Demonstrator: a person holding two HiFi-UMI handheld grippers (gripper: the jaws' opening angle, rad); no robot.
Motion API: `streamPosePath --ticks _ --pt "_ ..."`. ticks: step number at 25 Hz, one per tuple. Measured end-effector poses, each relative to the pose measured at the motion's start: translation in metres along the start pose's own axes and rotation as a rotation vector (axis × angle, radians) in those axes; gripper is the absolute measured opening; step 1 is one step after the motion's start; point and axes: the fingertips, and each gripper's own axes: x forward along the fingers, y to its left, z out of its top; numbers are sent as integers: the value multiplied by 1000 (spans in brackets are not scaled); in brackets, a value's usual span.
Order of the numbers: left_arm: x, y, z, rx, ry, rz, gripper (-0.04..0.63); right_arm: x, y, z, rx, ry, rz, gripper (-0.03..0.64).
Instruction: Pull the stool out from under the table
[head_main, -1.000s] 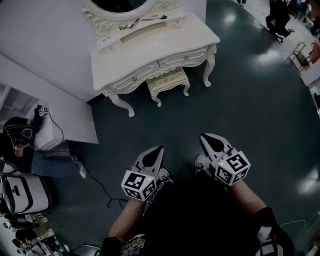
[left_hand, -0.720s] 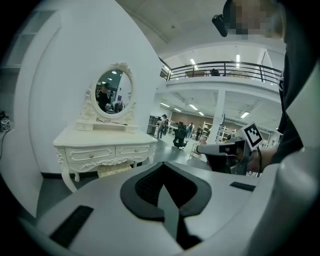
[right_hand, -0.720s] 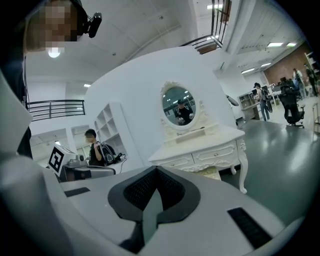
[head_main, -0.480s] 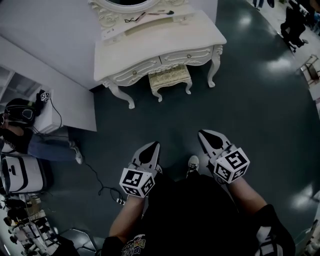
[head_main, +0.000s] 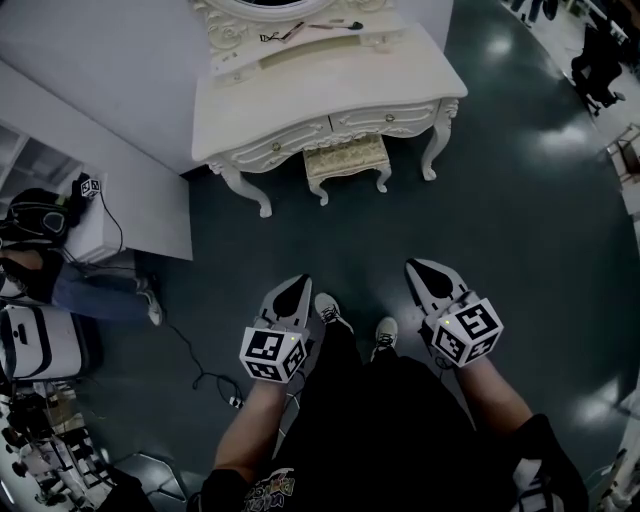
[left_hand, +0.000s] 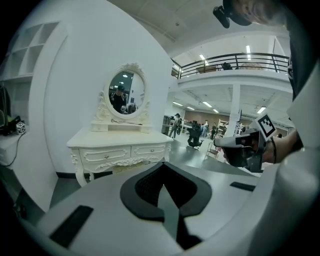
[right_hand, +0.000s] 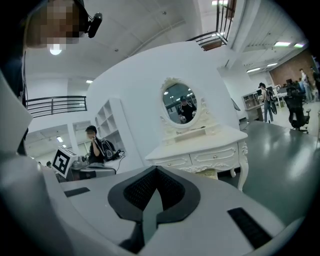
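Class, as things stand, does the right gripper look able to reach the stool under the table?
Probably not yet: the right gripper hangs well short of the stool, only floor between. Nothing blocks the path; stepping closer should do.

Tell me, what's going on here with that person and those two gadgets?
A person stands facing a white table with tongs in each hand. The left tongs and right tongs are both shut and empty, held out over the floor well short of the furniture. The stool sits tucked under the table, untouched, so pulling it out has not begun.
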Motion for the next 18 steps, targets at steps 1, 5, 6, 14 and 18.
streamPosePath --ticks 1,5,6,14,18 --pt "6 11 0 -4 2 0 8 7 -2 1 -2 -1 -13 28" --pt "31 54 2 -7 16 -19 8 37 -15 7 -1 -1 -80 28" --pt "37 64 4 -4 23 -28 8 46 -17 9 2 1 -98 28" --pt "88 155 6 10 75 -95 8 131 -37 20 9 15 -209 28" --pt "111 195 -1 2 81 -95 8 170 -50 22 -10 15 -251 28"
